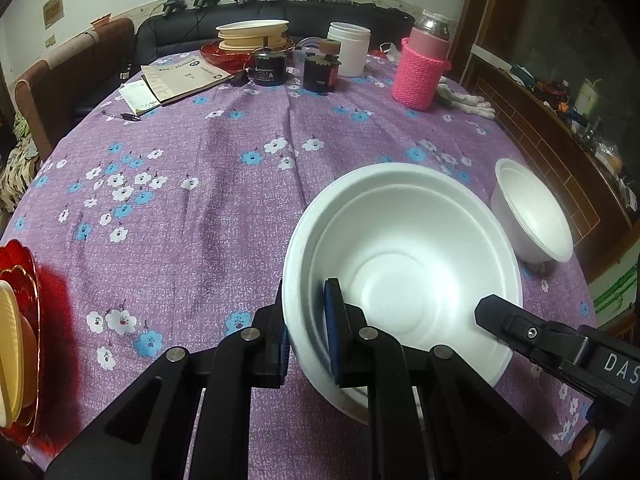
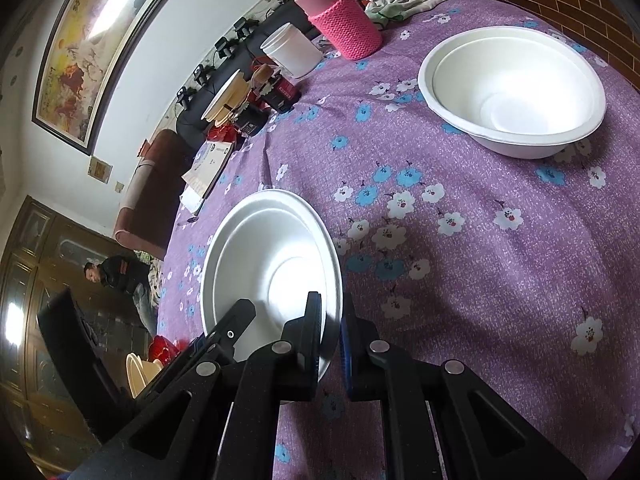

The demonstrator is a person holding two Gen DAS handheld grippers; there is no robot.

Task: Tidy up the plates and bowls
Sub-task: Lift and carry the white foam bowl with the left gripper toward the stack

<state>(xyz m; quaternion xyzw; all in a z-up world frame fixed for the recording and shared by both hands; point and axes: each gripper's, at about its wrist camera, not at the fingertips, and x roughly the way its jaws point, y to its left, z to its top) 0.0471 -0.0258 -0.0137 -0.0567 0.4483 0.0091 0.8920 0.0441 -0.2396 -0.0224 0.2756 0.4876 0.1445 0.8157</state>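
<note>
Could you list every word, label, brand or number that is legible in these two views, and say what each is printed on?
"DAS" (cut off by the frame edge): white letters on the right claw.
Booklets: printed covers, too blurred to read.
Black can: white label with a triangle mark, text too small.
Dark jar: red label, unreadable.
The two white bowls, near and far, carry no text.

The left gripper (image 1: 307,320) pinches the near rim of a white bowl (image 1: 400,264) on the purple floral tablecloth (image 1: 180,200). The right gripper (image 1: 496,316) reaches in from the right, and a second white bowl (image 1: 532,216) sits beyond.
</note>
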